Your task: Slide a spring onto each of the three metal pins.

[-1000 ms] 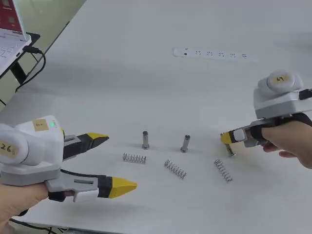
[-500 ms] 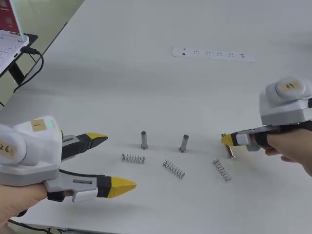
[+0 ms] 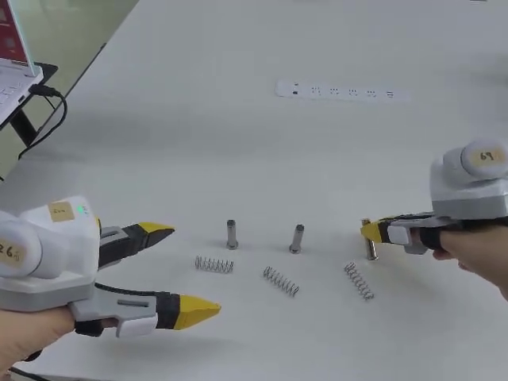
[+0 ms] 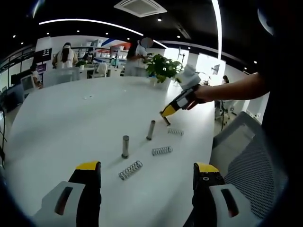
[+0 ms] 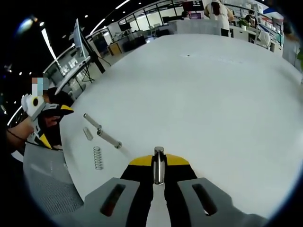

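Two metal pins stand upright on the white table, one on the left and one in the middle. Three springs lie just in front of them. My right gripper is shut on the third pin, held upright at table level; whether it touches the table is unclear. In the right gripper view that pin sits clamped between the yellow tips. My left gripper hovers open at the lower left, short of the leftmost spring, with nothing between its jaws.
A white power strip lies far back on the table. A laptop and a black cable sit off the table's left edge. People and desks show far off in the gripper views.
The body of my right gripper has dropped lower and swung rightwards while its tips stay on the pin. The left gripper has hardly moved. Pins and springs lie as before.
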A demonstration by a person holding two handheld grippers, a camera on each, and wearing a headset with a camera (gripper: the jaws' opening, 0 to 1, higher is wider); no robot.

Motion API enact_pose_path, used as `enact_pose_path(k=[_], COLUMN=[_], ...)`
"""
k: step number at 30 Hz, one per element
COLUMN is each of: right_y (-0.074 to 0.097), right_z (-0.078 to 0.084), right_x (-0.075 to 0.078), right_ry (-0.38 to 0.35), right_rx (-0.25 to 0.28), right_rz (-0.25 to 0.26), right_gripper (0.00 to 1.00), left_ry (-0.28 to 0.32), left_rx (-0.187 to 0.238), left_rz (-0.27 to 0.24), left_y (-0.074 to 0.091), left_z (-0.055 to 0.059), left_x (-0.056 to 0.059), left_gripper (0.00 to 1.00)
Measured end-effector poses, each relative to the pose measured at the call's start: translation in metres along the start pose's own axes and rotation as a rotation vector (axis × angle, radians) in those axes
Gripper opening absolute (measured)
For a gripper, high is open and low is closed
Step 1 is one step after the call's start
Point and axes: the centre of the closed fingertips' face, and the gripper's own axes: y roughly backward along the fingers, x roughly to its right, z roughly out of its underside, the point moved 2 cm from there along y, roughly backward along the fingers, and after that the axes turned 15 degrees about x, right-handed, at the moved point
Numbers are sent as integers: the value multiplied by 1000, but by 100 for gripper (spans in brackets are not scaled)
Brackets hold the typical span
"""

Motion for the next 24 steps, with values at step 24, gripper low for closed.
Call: enact_pose_path(k=[24], right_y=[-5], right_z=[-7], right_x=[-1], right_ry=[72], right_rx=[84], right_rz=[-9], right_gripper=[4], left_ry=[-1], left_rx=[3], left_rz=[-15], left_y=[1], left_z=[-3], left_x=[-2], left_gripper=[76])
